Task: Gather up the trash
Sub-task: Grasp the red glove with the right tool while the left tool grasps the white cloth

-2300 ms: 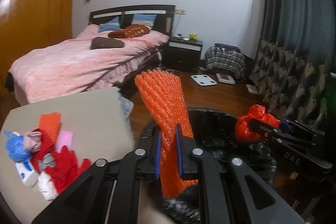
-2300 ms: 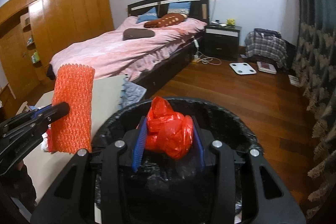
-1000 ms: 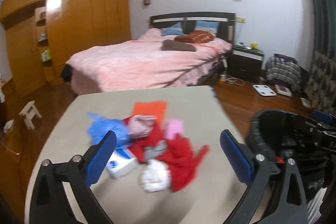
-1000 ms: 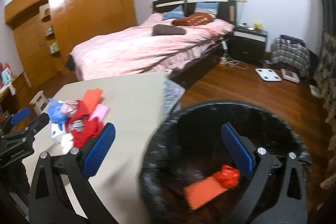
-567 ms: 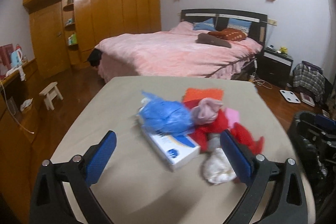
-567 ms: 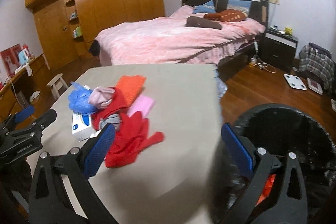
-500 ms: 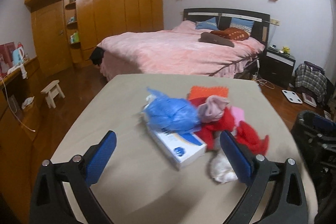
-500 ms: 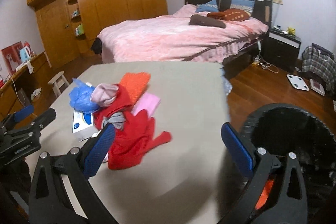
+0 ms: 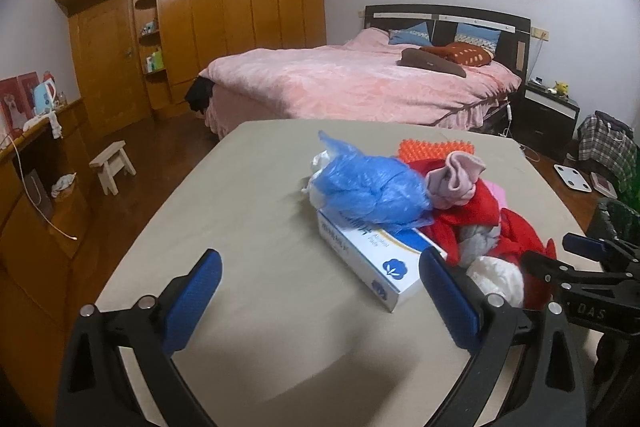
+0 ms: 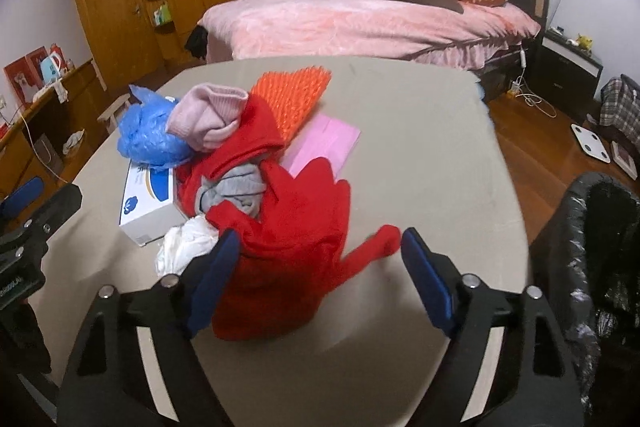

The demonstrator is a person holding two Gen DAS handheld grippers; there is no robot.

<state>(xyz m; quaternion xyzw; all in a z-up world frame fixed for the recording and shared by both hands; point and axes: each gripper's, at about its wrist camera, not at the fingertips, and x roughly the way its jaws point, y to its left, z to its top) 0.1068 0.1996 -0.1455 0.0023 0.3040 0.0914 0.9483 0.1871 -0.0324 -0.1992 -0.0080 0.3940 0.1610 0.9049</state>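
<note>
A heap lies on the beige table (image 9: 256, 227): a blue plastic bag (image 9: 372, 191) on a white and blue box (image 9: 380, 259), a pink cloth (image 9: 456, 179), red cloth (image 10: 288, 247), an orange bubble sheet (image 10: 296, 99), a pink sheet (image 10: 324, 147) and a white crumpled wad (image 10: 184, 247). My left gripper (image 9: 320, 295) is open and empty, just left of the box. My right gripper (image 10: 320, 267) is open, its jaws either side of the red cloth's near edge. The black-lined trash bin (image 10: 592, 267) stands off the table's right edge.
A pink bed (image 9: 360, 83) stands behind the table, with a wooden wardrobe (image 9: 224, 11) at the back left. A small stool (image 9: 112, 163) and a side desk (image 9: 24, 163) are at the left. A scale (image 10: 592, 143) lies on the wood floor.
Both grippers opened over the bin and dropped the orange sheet and red bag into it. Both then swung left to the table and moved closer to the heap.
</note>
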